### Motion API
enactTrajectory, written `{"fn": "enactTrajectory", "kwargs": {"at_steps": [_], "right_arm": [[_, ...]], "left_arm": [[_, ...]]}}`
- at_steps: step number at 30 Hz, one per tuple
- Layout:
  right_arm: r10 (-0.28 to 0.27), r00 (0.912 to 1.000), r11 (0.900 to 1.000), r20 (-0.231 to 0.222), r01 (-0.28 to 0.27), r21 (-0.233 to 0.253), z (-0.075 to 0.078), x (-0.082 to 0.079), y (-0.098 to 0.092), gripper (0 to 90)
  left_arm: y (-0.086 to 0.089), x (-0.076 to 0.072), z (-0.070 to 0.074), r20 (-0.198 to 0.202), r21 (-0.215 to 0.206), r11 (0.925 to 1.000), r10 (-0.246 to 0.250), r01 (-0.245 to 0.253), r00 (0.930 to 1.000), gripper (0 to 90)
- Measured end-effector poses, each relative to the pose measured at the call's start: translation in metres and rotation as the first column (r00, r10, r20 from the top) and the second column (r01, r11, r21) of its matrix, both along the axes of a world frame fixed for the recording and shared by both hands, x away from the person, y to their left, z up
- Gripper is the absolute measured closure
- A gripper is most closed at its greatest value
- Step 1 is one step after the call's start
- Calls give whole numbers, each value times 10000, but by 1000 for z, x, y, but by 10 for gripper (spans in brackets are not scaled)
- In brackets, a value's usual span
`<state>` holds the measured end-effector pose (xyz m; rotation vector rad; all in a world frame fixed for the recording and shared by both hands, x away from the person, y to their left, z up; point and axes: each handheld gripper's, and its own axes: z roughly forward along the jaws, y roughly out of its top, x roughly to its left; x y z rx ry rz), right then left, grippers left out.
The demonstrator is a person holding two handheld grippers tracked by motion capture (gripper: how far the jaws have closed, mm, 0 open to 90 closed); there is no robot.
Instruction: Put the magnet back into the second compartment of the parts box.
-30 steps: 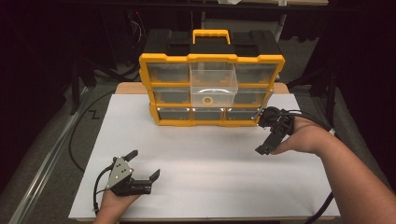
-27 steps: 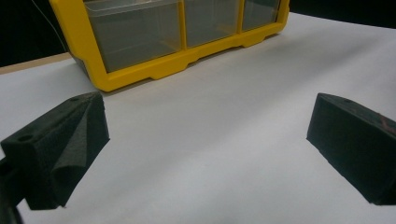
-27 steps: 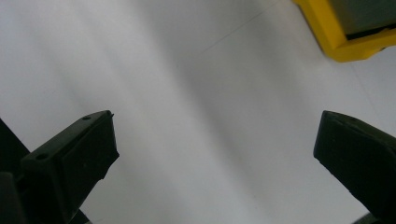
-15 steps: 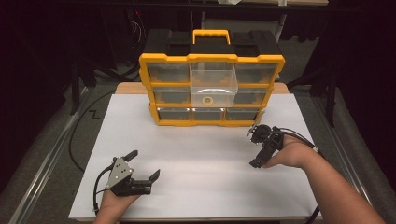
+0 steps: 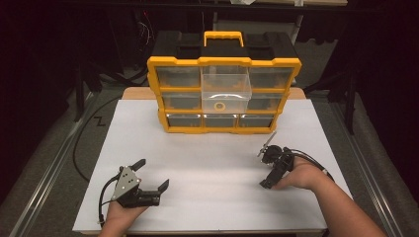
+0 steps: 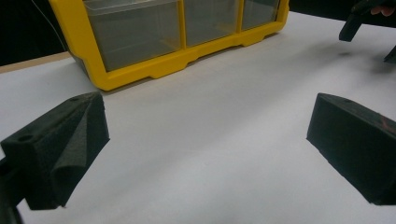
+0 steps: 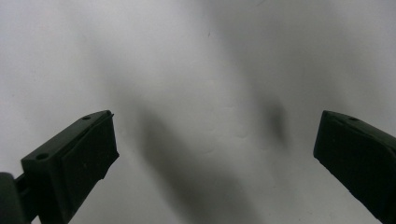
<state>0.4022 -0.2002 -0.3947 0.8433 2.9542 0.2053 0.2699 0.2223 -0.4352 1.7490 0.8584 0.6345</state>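
A yellow and black organizer box stands at the back of the white table top. Its clear middle drawer juts forward, with a small yellow ring inside. My left gripper rests near the front left, open and holding nothing. In the left gripper view, the left gripper faces the organizer's bottom row with its jaws wide apart. My right gripper is at the right, tipped down toward the table, open. In the right gripper view, the right gripper is spread over bare white surface.
Black cables trail off the table's left side onto the floor. A metal rail runs along the left, another along the right. In the left gripper view the other gripper shows at the top right.
My right gripper has pulled back from the organizer's lower right corner toward the person and dropped nearer the table. The left gripper has stayed put.
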Motion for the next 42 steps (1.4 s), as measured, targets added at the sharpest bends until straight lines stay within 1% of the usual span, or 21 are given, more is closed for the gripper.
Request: {"fn": "enactTrajectory", "kwargs": {"at_steps": [6, 10, 14, 16, 19, 21, 23, 27, 28, 29, 32, 33, 34, 35, 36, 37, 38, 39, 40, 41, 42], "right_arm": [[-314, 9975, 9966, 637, 264, 779, 0, -4, -8, 0], [-739, 9913, 9862, 1091, 564, 1557, -2, -8, -14, 0], [-1124, 9823, 9663, 1498, 730, 2468, -5, -11, -22, 0], [-1310, 9756, 9522, 1763, 743, 2965, -9, -13, -26, 0], [-1663, 9678, 9312, 1890, 911, 3529, -12, -15, -30, 0], [-1831, 9616, 9207, 2044, 948, 3785, -14, -17, -31, 0], [-2042, 9553, 9008, 2137, 978, 4231, -16, -19, -31, 0], [-2540, 9356, 8532, 2451, 974, 5124, -20, -25, -30, 0], [-2716, 9295, 8353, 2495, 989, 5409, -21, -27, -30, 0], [-2837, 9258, 8231, 2499, 1014, 5588, -21, -28, -30, 0], [-3249, 9088, 7765, 2619, 983, 6224, -22, -32, -31, 0], [-3403, 9030, 7574, 2621, 980, 6456, -22, -34, -32, 0], [-3570, 8961, 7329, 2638, 936, 6738, -21, -36, -33, 0], [-3643, 8911, 7218, 2706, 865, 6867, -21, -37, -34, 1], [-3801, 8821, 7041, 2783, 809, 7054, -19, -40, -35, 0], [-3905, 8763, 6931, 2821, 781, 7166, -19, -42, -36, 0], [-4026, 8677, 6784, 2915, 690, 7315, -18, -44, -37, 0], [-4026, 8677, 6784, 2915, 690, 7315, -18, -44, -37, 0], [-4421, 8379, 6455, 3201, 494, 7622, -20, -52, -42, 0], [-4597, 8239, 6335, 3314, 427, 7726, -21, -56, -45, 0], [-4789, 8105, 6133, 3373, 340, 7891, -24, -60, -49, 0]], "left_arm": [[0, 0, 0, -35, 22, 10000, -4, 4, 10000, 2], [0, 0, 0, -46, 17, 10000, 27, -27, 10000, 2], [0, 1, 0, -62, 49, 10000, 39, -39, 10000, 2], [0, 1, 0, -62, 51, 10000, 59, -59, 10000, 2], [0, 1, 0, -93, 69, 9999, 90, -89, 9999, 2], [1, 2, -1, -177, 72, 9999, 100, -98, 9998, 2], [1, 2, -1, -226, 85, 9999, 98, -96, 9997, 2], [1, 3, -1, -289, 74, 9999, 145, -143, 9995, 2], [2, 3, -1, -295, 69, 9998, 162, -160, 9994, 2], [2, 3, -1, -311, 54, 9998, 184, -182, 9993, 2], [4, 4, -1, -334, -10, 9996, 279, -280, 9991, 2], [4, 5, -1, -358, 35, 9996, 280, -279, 9990, 2], [4, 5, -1, -355, 34, 9996, 292, -291, 9989, 2], [5, 5, -1, -385, 55, 9995, 318, -316, 9988, 2], [5, 6, -1, -408, 65, 9995, 318, -316, 9987, 2], [5, 6, -1, -442, 62, 9995, 323, -320, 9985, 2], [5, 6, -1, -454, 85, 9994, 325, -321, 9984, 2], [5, 6, -1, -454, 85, 9994, 325, -321, 9984, 2], [5, 6, -1, -493, 116, 9993, 348, -343, 9982, 2], [6, 5, -1, -525, 117, 9993, 359, -354, 9980, 2], [6, 5, -1, -555, 93, 9993, 376, -371, 9977, 2]]}}
